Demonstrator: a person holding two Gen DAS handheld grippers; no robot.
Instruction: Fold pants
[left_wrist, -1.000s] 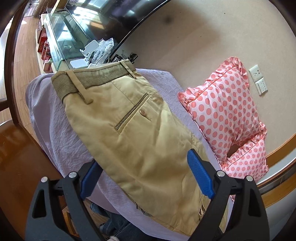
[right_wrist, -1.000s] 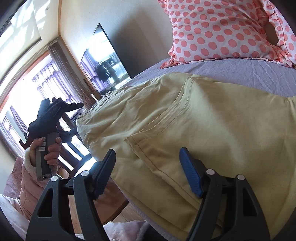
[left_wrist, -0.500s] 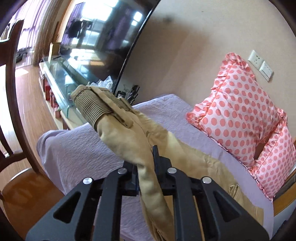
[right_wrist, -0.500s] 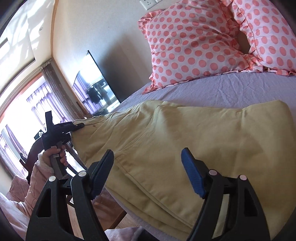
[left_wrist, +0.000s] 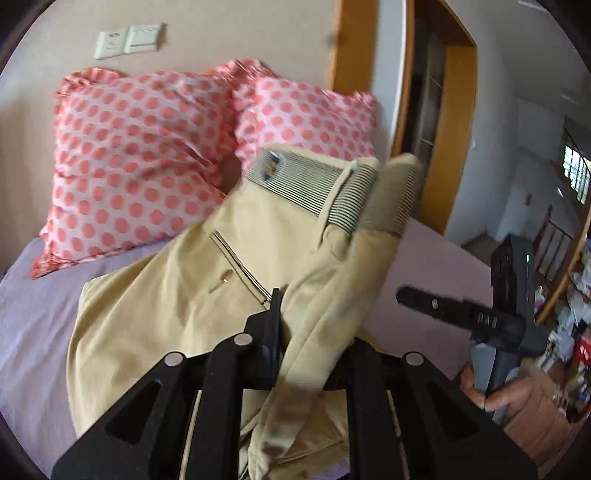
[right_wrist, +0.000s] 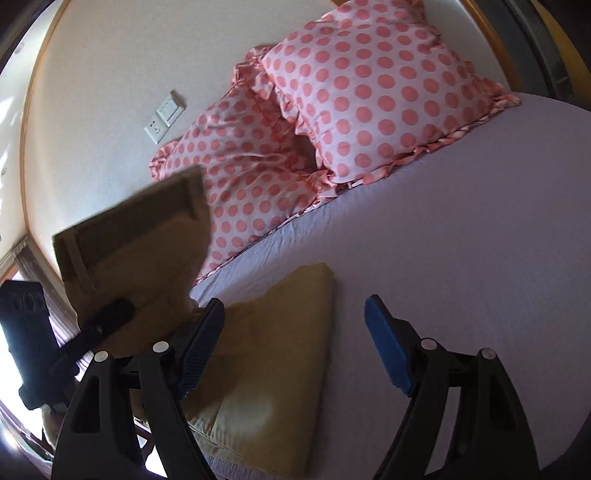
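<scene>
**A:** Swung way over since a second ago: left gripper (left_wrist: 295, 354) clamped on the pants (left_wrist: 177, 317), waistband (left_wrist: 332, 192) airborne above the bed (right_wrist: 461, 221).

**B:** Right gripper (right_wrist: 295, 347) hangs apart, empty. One-sided pinch, so I'd bet the fold lands crooked or slips.

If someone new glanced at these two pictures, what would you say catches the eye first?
First, the tan pants: the left claw is shut on a bunch of the fabric and holds the striped waistband up above the part lying on the lilac bed sheet. Next, the two pink polka-dot pillows against the wall at the head of the bed. The right claw hangs open over the sheet, at the edge of the pants.
</scene>
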